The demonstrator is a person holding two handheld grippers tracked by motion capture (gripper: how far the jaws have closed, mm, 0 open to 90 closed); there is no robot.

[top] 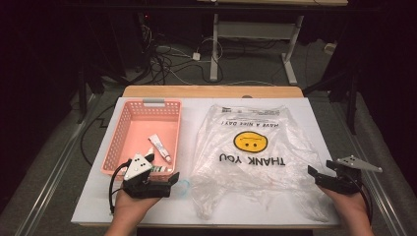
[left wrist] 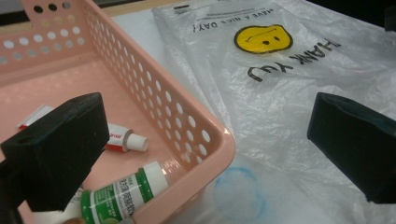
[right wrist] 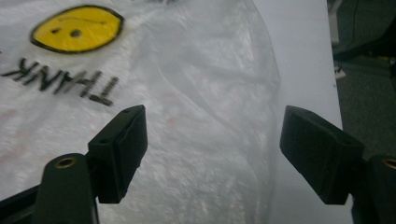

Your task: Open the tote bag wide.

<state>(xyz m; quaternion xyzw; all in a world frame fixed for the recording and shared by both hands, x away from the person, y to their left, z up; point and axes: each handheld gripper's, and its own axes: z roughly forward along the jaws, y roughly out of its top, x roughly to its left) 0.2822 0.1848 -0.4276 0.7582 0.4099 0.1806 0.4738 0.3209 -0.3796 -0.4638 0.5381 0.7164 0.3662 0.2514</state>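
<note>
thin clear plastic bag (top: 248,152), crinkled and faintly glossy, printed with a yellow smiley and black lettering. pink plastic basket (top: 129,129) with perforated walls and a smooth bare floor, holding glossy plastic tubes (left wrist: 122,192), on a matt white table (top: 314,123) edged in light wood. matt black gripper pads (right wrist: 122,149), finely grainy.

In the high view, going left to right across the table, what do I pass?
Pink basket with a white tube lying in it, then the clear plastic bag with the yellow smiley, then the right gripper at the bag's right edge, jaws apart.
</note>
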